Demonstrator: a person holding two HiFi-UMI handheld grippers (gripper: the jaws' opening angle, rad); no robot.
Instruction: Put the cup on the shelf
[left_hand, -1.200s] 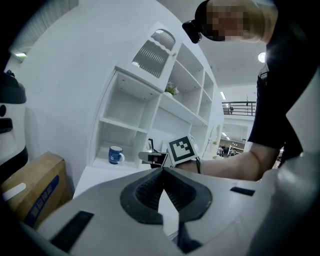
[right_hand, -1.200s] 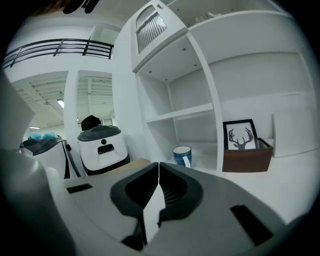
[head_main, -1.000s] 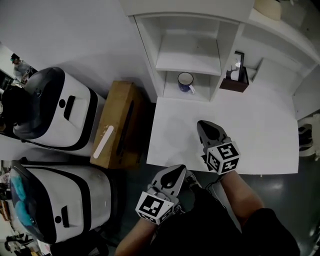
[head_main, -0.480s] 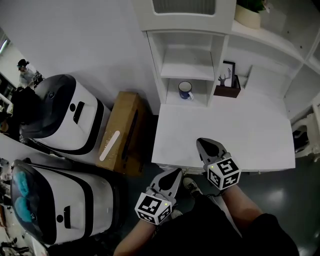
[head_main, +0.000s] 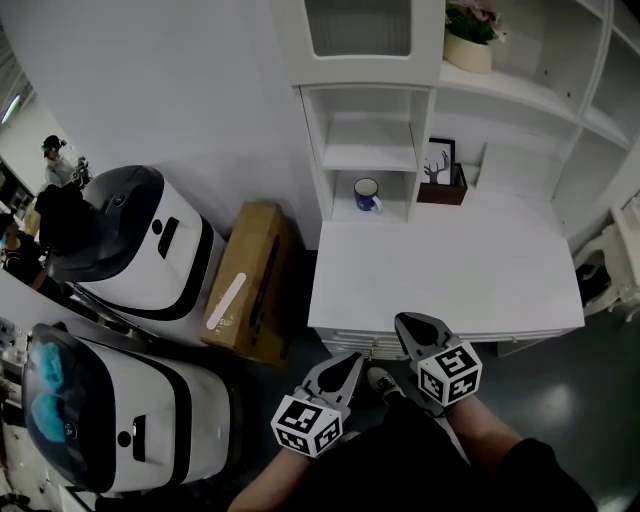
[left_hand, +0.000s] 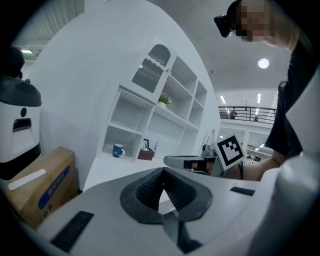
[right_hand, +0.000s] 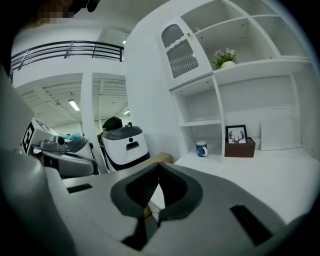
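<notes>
The cup (head_main: 367, 194) stands in the lowest bay of the shelf (head_main: 368, 158), so the task looks done, while the left claw (head_main: 348, 360) and right claw (head_main: 411, 326) hang pinched together and empty off the front edge of the desk (head_main: 450, 280).

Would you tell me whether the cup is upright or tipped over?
Upright: the cup stands rim up on its base, in the bottom compartment of the shelf.

Head view overhead, steeply down; both gripper views low, facing shelf (head_main: 368, 158); all share cup (head_main: 367, 194).
</notes>
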